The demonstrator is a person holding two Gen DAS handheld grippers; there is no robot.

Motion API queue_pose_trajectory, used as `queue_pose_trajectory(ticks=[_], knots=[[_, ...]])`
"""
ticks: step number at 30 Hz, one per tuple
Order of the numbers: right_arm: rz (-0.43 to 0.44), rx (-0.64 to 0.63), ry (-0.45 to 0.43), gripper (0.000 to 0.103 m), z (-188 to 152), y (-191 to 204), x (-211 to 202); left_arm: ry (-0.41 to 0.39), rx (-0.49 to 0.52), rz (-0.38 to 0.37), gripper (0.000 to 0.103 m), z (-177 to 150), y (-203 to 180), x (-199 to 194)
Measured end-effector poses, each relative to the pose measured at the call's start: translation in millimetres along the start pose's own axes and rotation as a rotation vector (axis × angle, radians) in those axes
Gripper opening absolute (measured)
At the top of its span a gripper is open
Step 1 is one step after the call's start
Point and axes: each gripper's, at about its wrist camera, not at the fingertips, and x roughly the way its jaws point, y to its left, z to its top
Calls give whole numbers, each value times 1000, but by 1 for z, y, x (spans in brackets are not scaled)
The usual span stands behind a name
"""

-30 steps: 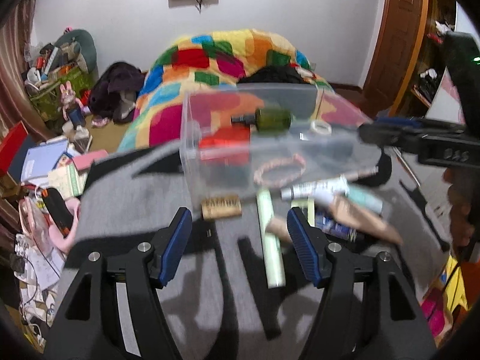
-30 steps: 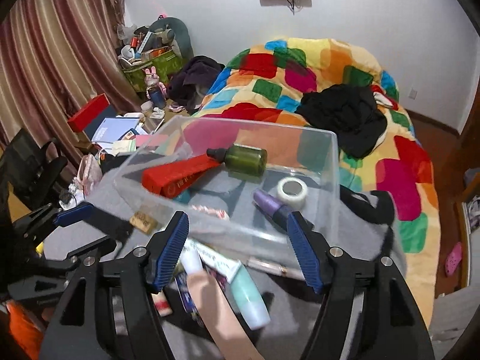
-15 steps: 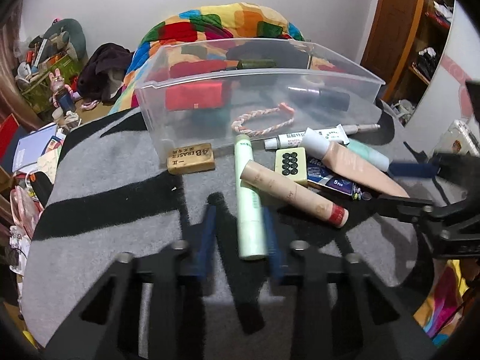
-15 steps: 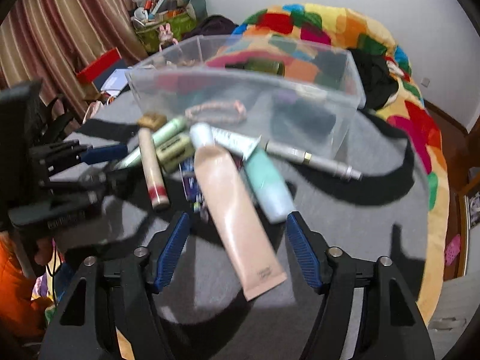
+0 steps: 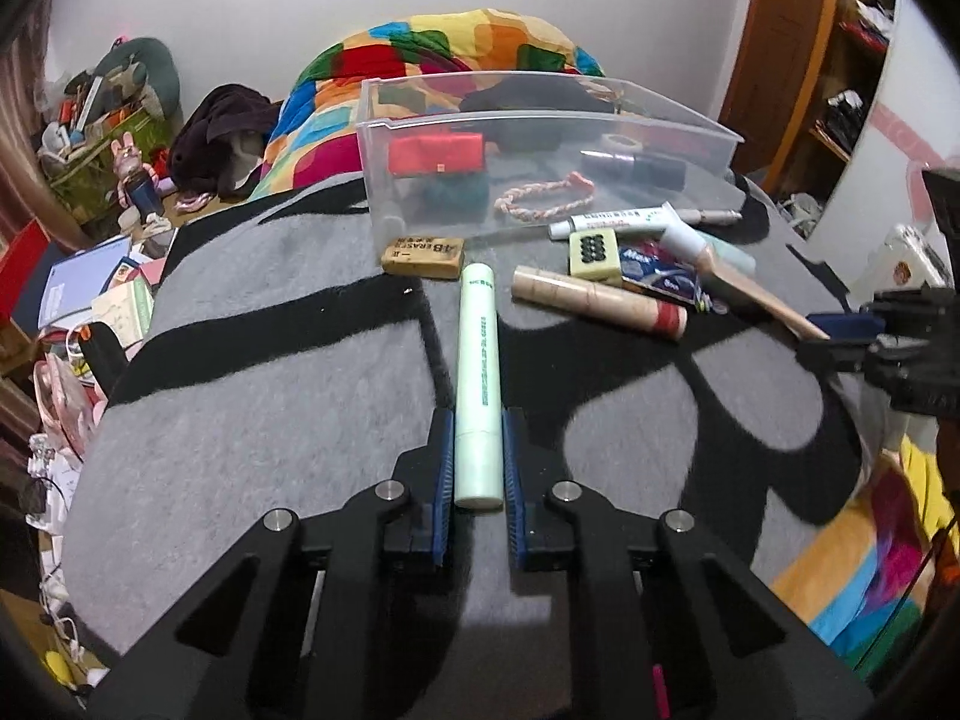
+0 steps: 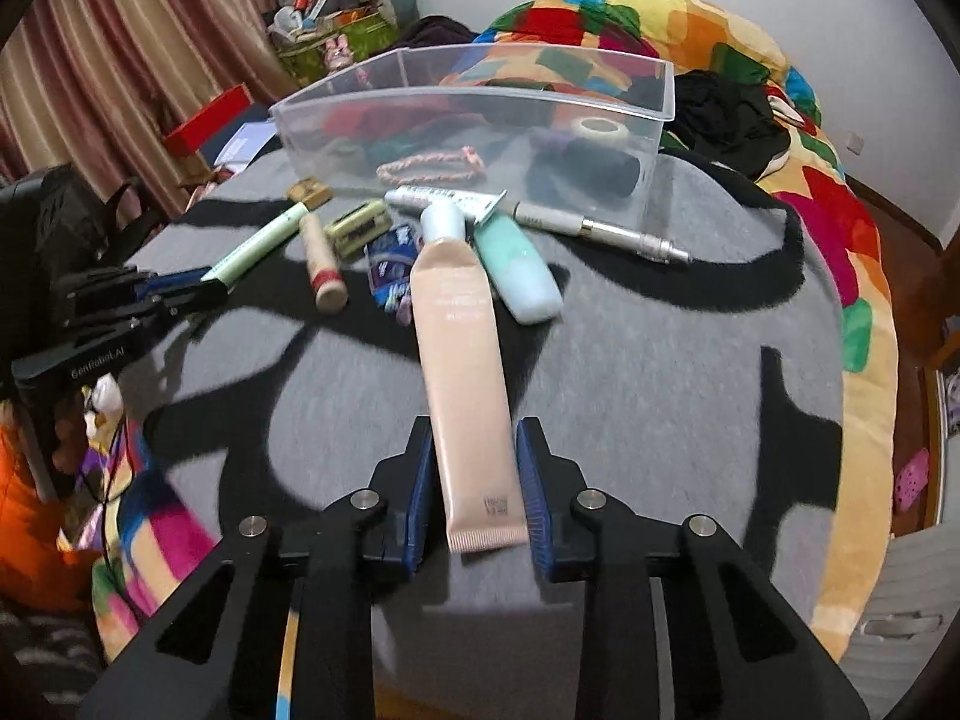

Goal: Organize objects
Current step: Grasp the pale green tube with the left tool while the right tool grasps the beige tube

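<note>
Both grippers have closed in since half a second ago: the left gripper (image 5: 478,462) now clamps the pale green tube (image 5: 477,372), and the right gripper (image 6: 474,480) brackets the beige tube (image 6: 462,360), pads just beside its crimped end, contact unclear. Both tubes lie on the grey blanket (image 5: 270,408) before the clear bin (image 5: 540,120). Inside the bin: one red box (image 5: 435,154), one braided cord (image 5: 543,195), one tape roll (image 6: 602,129), one dark bottle (image 5: 636,167). Outside: one eraser (image 5: 423,255), one pen (image 6: 600,231), one tan tube (image 5: 597,300)

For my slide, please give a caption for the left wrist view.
Left tool shut on green tube, clear bin behind on grey blanket.
</note>
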Motion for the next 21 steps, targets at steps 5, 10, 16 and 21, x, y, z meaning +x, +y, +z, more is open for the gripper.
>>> queue_pose_trajectory(ticks=[5,10,16,21], knots=[[-15,-5,0,25,15,3,9,-13,-19,8,24,7,3,9],[-21,4,1,29,38,6,27,-39,-38,15,25,15,5,18],[-24,16,-27,31,48,9,35,-74,-44,34,25,15,3,21],[-26,4,-43,12,42,11,32,-73,-58,37,15,16,4,20]])
